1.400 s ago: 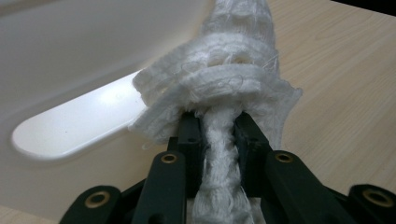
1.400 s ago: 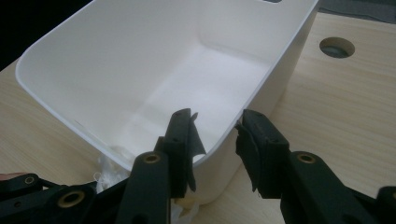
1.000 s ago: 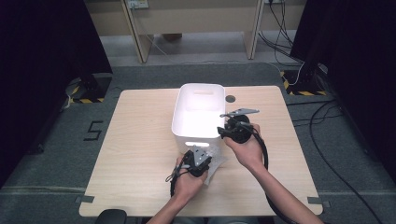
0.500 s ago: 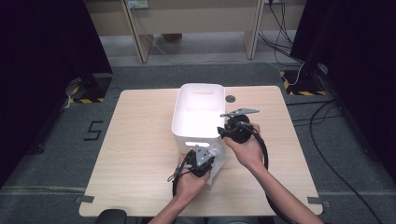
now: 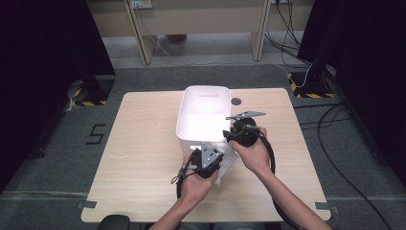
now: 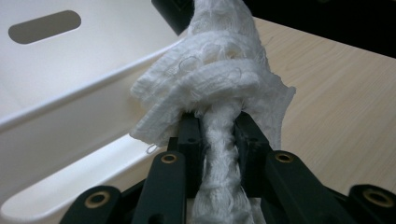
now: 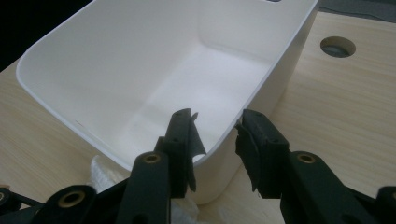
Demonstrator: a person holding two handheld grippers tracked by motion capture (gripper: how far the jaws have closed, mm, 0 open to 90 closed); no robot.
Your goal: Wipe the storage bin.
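The left hand-held gripper (image 5: 216, 154) is clamped on white cloth (image 6: 219, 84) beside the bin (image 5: 203, 103); the right hand-held gripper (image 7: 215, 128) is held part-open over its rim.

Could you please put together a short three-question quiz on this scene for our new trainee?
1. True or false: the left gripper is shut on the white cloth.
2. The right gripper stands with its jaws: A) on either side of the white bin's rim, B) clamped on the cloth, C) in the table's round hole.
3. What lies inside the bin?

Key: 1 true. 2 A; whether the pads press the wall is unclear. 3 Nothing; it is empty.
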